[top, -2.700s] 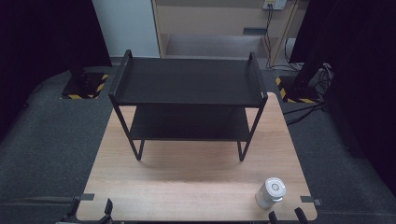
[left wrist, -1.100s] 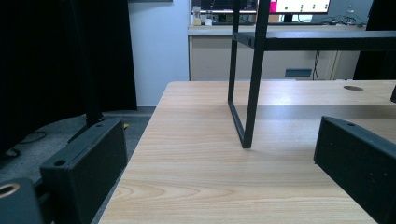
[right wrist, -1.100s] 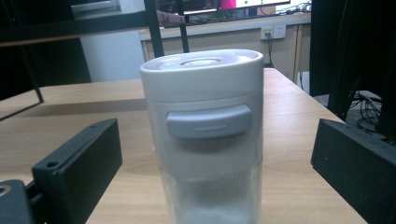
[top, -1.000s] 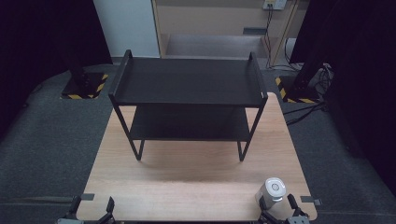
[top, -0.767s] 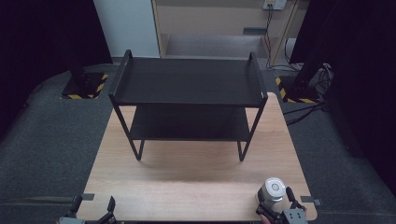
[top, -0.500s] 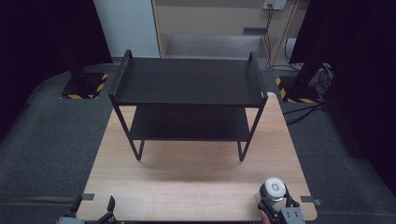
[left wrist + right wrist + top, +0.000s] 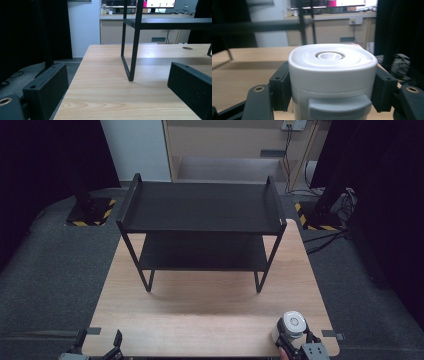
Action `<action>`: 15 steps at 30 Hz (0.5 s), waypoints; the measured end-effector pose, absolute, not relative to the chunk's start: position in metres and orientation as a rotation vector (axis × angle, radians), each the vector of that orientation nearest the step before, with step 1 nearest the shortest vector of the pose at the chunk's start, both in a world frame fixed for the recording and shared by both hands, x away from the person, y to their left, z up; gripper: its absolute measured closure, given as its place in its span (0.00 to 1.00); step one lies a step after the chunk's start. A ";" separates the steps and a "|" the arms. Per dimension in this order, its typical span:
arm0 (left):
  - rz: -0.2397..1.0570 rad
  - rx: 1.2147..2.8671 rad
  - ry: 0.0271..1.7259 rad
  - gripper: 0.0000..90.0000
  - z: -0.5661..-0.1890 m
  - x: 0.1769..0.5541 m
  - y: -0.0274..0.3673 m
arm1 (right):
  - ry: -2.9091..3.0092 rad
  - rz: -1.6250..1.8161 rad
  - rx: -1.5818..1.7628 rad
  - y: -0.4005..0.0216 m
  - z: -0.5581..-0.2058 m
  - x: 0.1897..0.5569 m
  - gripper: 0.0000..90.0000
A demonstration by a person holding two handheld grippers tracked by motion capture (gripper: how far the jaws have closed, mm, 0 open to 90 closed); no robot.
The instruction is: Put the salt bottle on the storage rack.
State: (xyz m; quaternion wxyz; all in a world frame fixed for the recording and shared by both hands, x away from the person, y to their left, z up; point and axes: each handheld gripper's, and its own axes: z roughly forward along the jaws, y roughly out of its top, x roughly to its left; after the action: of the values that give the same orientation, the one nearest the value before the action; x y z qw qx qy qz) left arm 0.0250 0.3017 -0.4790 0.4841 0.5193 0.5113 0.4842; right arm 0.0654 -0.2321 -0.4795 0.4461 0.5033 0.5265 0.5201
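A white lidded container (image 7: 293, 322) with a round spout in its lid stands at the front right corner of the wooden table (image 7: 200, 315). My right gripper (image 7: 294, 336) is shut on it, one black jaw on each side. In the right gripper view the container (image 7: 332, 70) sits close up between the two pads of the right gripper (image 7: 332, 85). My left gripper (image 7: 97, 346) rests at the table's front left edge, open. In its own view the left gripper (image 7: 120, 87) has bare tabletop between its jaws.
A black two-tier metal rack (image 7: 200, 207) stands across the far half of the table; one of its legs (image 7: 132, 50) rises ahead of the left gripper. Dark floor, stands with striped bases and cables surround the table.
The right gripper came up from the bottom edge around the white container and its jaws closed on it. The container has shifted slightly with the gripper. The left gripper stayed put.
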 end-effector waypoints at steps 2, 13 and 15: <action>1.171 1.260 1.240 0.03 -0.479 0.025 0.302 | 1.326 1.320 1.231 -0.230 -0.466 0.067 0.35; 1.155 1.248 1.233 0.03 -0.478 0.022 0.304 | 1.445 1.452 1.110 -0.206 -0.394 0.106 0.35; 1.152 1.246 1.234 0.03 -0.477 0.022 0.306 | 1.461 1.459 1.095 -0.199 -0.382 0.115 0.35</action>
State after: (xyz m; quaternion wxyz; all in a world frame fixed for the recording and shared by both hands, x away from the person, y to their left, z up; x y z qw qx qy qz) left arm 0.0216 0.3057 -0.4773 0.4984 0.5149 0.5098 0.4761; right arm 0.1151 -0.1994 -0.3824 0.3913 0.4310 0.5753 0.5746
